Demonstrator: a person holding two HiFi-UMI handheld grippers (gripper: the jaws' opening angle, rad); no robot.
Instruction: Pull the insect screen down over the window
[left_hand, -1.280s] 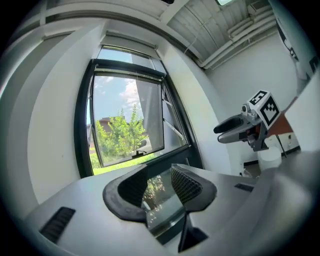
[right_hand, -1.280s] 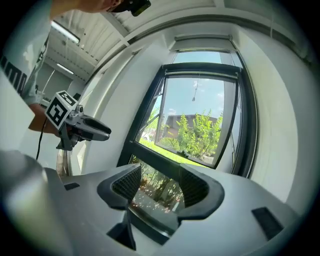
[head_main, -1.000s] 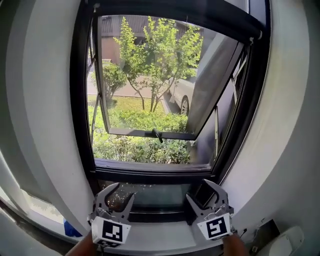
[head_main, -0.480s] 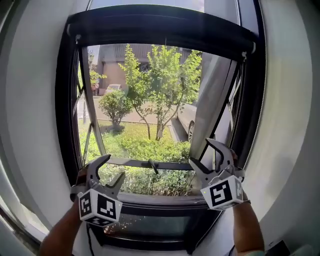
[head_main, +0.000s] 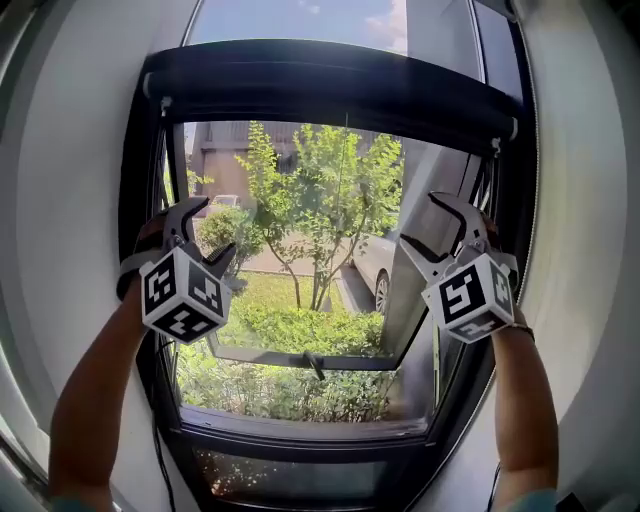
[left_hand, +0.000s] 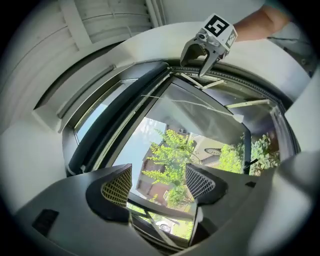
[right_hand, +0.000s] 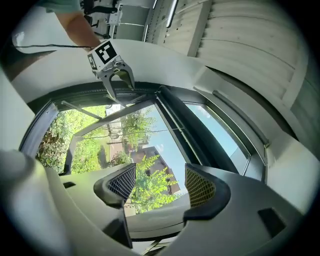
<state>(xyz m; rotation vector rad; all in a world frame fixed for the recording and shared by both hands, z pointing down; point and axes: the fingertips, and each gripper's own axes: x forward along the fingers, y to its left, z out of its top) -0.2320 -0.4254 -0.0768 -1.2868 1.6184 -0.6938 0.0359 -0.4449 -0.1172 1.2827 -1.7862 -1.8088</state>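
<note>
The insect screen is rolled up in a dark cassette across the top of the window; it also shows in the left gripper view and the right gripper view. A thin cord hangs from its middle. My left gripper is held up at the window's left side, well below the cassette. Its jaws are opening, and only the garden shows between the pads. My right gripper is at the same height on the right, open and empty.
The glass sash is swung outward, with a handle on its lower bar. The dark window frame sits in a white wall recess. Trees, a lawn and a parked car lie outside.
Both grippers have risen from the sill to mid-window height. The view has tilted up, so the cassette now shows. The left jaws stand wider apart.
</note>
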